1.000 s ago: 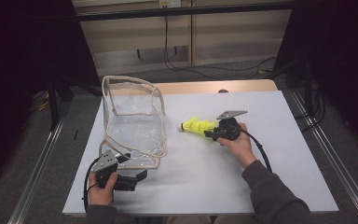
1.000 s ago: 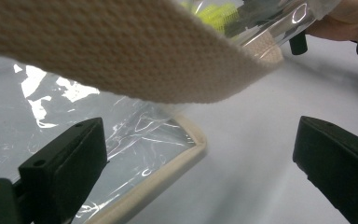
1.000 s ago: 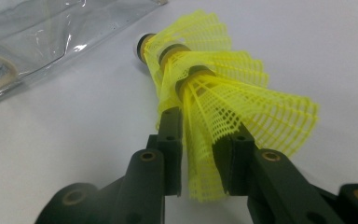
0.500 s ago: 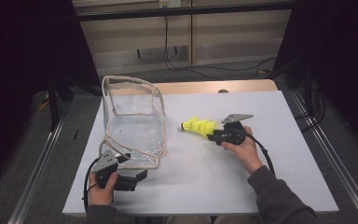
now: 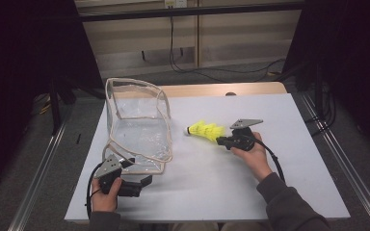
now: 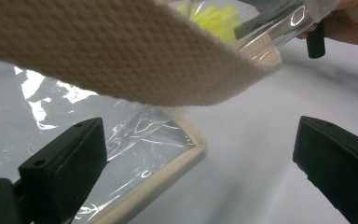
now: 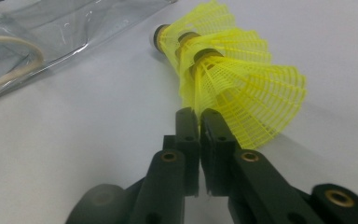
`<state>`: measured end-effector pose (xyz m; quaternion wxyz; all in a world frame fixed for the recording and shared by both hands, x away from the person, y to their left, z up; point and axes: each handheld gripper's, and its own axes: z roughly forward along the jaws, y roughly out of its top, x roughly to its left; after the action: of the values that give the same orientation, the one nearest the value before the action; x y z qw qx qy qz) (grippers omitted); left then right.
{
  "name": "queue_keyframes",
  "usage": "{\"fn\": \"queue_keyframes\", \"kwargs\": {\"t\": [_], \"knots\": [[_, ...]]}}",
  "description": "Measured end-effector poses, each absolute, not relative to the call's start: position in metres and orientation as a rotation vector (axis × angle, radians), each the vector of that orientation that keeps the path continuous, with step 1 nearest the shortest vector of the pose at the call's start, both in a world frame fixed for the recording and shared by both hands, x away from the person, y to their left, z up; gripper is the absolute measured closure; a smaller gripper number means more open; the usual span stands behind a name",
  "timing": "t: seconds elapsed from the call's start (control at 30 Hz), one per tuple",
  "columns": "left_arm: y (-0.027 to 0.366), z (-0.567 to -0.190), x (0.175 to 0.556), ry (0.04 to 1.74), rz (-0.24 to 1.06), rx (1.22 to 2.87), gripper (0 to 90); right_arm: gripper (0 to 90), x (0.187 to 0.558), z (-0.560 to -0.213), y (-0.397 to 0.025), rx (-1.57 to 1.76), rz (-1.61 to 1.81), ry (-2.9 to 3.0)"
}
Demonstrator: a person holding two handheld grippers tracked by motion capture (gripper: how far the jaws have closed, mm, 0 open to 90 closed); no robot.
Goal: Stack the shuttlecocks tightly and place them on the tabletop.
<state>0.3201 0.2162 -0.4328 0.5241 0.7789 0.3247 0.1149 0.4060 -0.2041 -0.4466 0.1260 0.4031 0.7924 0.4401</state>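
A stack of nested yellow shuttlecocks [image 5: 206, 130] [image 7: 233, 79] lies on its side on the white table, cork end toward the bag. My right gripper [image 5: 220, 140] [image 7: 199, 116] is shut on the rim of the rear skirt. A clear plastic bag [image 5: 137, 125] with beige woven trim stands open at the left. My left gripper [image 5: 142, 182] [image 6: 200, 172] sits at the bag's near corner with its jaws wide open. The bag's lower trimmed edge [image 6: 168, 172] lies between them, untouched, and a beige strap [image 6: 121, 51] hangs across the top of the left gripper view.
The white table top [image 5: 207, 183] lies bare between the two hands and to the right of the right hand. A wooden edge [image 5: 221, 89] runs behind it. Metal rails [image 5: 342, 159] flank the table, and cables lie on the floor behind.
My right hand has drifted slightly to the right and nearer, taking the shuttlecocks with it. The left gripper and the bag have stayed put.
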Motion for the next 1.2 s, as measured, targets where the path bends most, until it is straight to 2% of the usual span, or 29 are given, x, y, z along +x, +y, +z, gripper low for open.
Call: {"fn": "queue_keyframes", "kwargs": {"t": [0.7,0.87,1.07,1.2], "knots": [[0.216,-0.433,0.32,0.778,0.274,1.86,2.7,87.8,0.407,-0.448,-0.191,1.158,1.332,2.32],[0.216,-0.433,0.32,0.778,0.273,1.861,2.7,78.9,0.407,-0.45,-0.191,1.162,1.313,2.32],[0.216,-0.433,0.32,0.78,0.272,1.858,2.7,62.7,0.408,-0.449,-0.191,1.185,1.31,2.288],[0.216,-0.433,0.32,0.78,0.273,1.858,2.7,57.9,0.408,-0.449,-0.19,1.19,1.305,2.284]]}}
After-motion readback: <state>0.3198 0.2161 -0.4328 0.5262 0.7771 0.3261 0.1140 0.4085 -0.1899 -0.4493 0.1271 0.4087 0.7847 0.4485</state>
